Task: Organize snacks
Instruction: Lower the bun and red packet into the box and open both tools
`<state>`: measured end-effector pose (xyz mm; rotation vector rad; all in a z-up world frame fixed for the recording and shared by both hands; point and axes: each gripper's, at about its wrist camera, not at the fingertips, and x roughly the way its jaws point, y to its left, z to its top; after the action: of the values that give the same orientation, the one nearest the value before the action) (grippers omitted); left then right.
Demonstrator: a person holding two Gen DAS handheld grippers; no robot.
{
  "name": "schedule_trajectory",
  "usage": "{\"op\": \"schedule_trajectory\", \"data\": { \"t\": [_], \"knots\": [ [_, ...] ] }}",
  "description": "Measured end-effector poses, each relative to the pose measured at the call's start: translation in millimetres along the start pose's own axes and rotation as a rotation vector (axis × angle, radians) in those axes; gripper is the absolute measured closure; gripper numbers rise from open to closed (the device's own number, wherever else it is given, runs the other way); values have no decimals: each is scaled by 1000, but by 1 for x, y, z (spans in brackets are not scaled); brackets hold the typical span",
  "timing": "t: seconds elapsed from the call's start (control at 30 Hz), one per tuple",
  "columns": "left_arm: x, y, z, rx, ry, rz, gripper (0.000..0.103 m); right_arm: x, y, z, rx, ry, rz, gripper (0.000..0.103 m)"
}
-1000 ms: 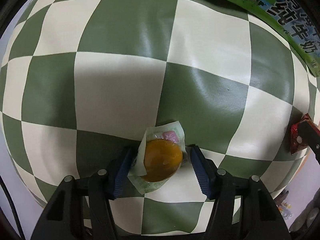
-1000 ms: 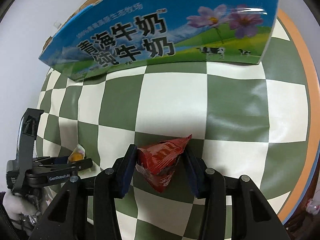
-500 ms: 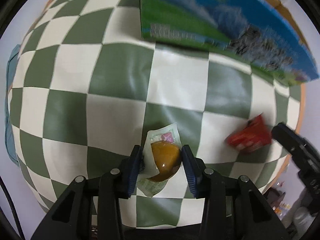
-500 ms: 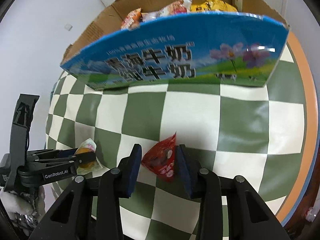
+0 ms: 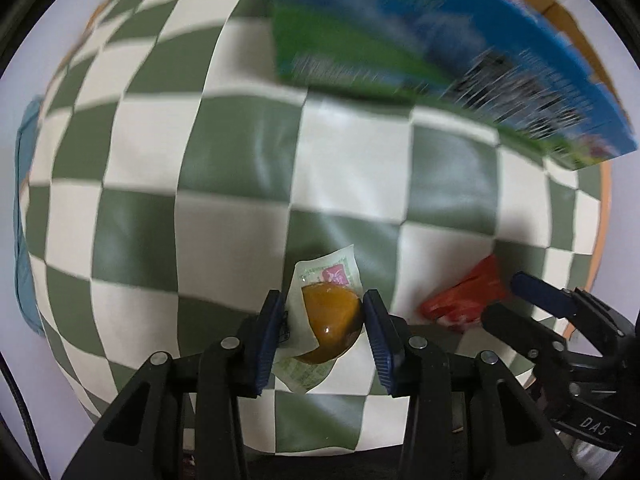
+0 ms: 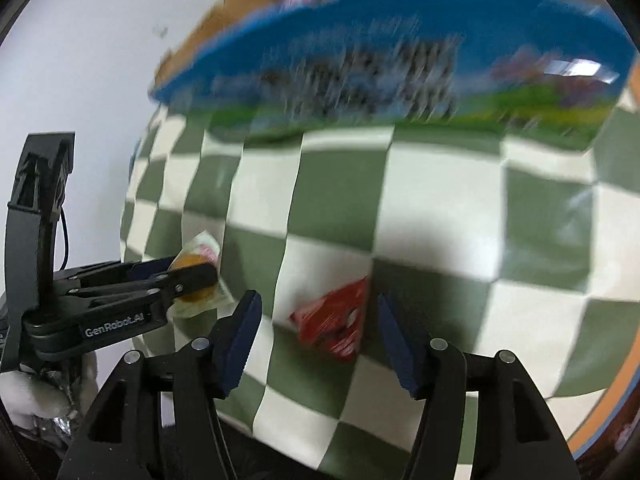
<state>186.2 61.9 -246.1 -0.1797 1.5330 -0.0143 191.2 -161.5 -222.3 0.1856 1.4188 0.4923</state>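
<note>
Motion blur smears the printed lettering on the blue-and-green carton (image 6: 384, 76) at twelve o'clock in the right wrist view; no character can be read, and the snacks inside it show only as vague colored streaks at the frame's top edge. In the left wrist view the same carton (image 5: 420, 44), at one o'clock, is equally smeared and cut off by the lens rim. The red packet (image 5: 464, 300) at four o'clock there is blurred, its print illegible. The right claw (image 5: 516, 300) is partly cropped at the edge, its grip unclear from that side.
</note>
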Motion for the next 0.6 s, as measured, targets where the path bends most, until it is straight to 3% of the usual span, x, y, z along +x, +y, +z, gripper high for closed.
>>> {"op": "schedule_trajectory", "data": {
  "t": [0.07, 0.13, 0.17, 0.27, 0.47, 0.6],
  "knots": [
    [12, 7, -1, -24, 23, 3, 65, 16, -1, -3, 7, 28, 5, 41],
    [19, 14, -2, -51, 42, -4, 65, 40, -4, -5, 15, 57, -21, 61],
    [19, 16, -2, -59, 43, -8, 65, 44, -5, -6, 7, 60, -30, 65],
    [7, 17, 0, -57, 17, -14, 65, 42, 3, -10, -50, 27, -69, 66],
    [-57, -2, 10, -9, -83, -99, 65, -12, 11, -7, -69, -90, -45, 66],
    [-109, -31, 29, 63, -181, -164, 65, -82, 11, 18, -53, -221, -13, 66]
  ]
}}
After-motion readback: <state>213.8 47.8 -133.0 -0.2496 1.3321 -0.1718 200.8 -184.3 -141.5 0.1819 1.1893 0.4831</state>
